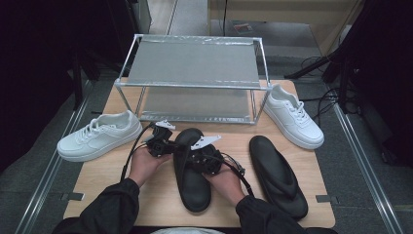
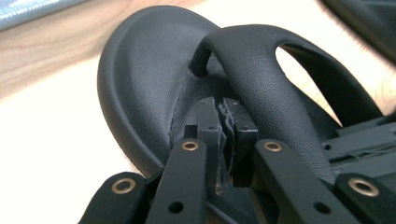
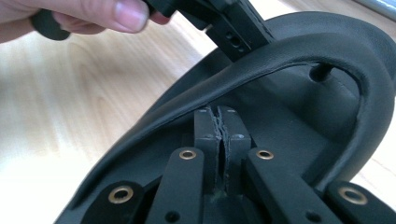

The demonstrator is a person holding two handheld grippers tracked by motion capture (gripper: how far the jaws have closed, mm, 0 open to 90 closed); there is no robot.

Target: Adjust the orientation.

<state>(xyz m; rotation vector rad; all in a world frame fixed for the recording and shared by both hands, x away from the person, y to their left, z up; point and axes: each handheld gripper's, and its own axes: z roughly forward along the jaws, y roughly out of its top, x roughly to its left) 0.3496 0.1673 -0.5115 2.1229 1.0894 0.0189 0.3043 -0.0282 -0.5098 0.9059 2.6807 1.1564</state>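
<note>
Gripping One Black Flip-Flop From Both Sides

Working near the table's [image 1: 97,170] front edge, both hands met over the left black flip-flop [image 1: 192,187], which lay toe-away at the centre of the wooden top. The left gripper [image 1: 168,145] pressed in from nine o'clock of the sandal's toe end, its fingers [image 2: 208,126] drawn tightly together against the footbed beside the strap [image 2: 261,88]; whether anything was pinched between them could not be told. The right gripper [image 1: 197,158] came from three o'clock, just across the strap, its fingers [image 3: 205,128] likewise closed together, tips lying under the strap's edge on the footbed, with nothing seen between them. In the right gripper view, the left hand [image 3: 79,16] sat at eleven o'clock.

A second black flip-flop [image 1: 277,175] lay at three o'clock of the held one, well apart. One white sneaker [image 1: 100,136] rested at ten o'clock near the left edge, and another white sneaker [image 1: 292,117] at two o'clock. A two-tier metal rack [image 1: 195,63] stood at twelve o'clock, between the sneakers.
</note>
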